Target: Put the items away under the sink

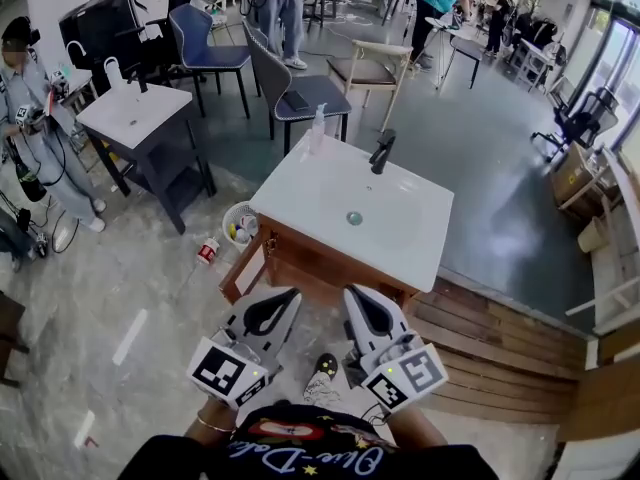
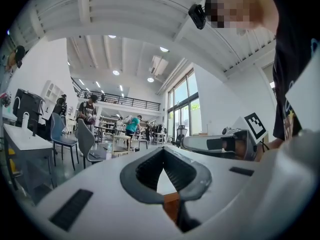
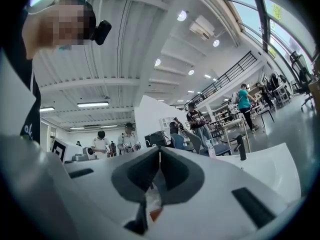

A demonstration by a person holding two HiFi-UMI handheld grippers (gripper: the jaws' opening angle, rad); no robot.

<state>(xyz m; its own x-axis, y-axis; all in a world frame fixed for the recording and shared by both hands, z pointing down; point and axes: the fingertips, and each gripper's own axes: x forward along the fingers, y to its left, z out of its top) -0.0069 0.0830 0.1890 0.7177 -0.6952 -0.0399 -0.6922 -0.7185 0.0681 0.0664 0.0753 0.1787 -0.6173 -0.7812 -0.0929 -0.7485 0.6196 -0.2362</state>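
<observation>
The sink cabinet (image 1: 290, 264) is wooden with a white basin top (image 1: 420, 253), a black faucet (image 1: 381, 152) and a clear soap bottle (image 1: 318, 128). On the floor to its left stand a small white basket (image 1: 229, 215) holding several items and a red and white can (image 1: 208, 251). My left gripper (image 1: 294, 294) and right gripper (image 1: 352, 294) hover side by side in front of the cabinet and point at it. Both are shut with nothing held. The left gripper (image 2: 162, 150) shows its tips meeting in its own view, and so does the right gripper (image 3: 160, 149).
A second white-topped stand (image 1: 135, 118) is at the back left, with a person (image 1: 35, 128) beside it. Chairs (image 1: 290, 93) stand behind the sink. Wooden planks (image 1: 500, 343) lie on the floor at the right. A small dark object (image 1: 325, 365) lies between my grippers.
</observation>
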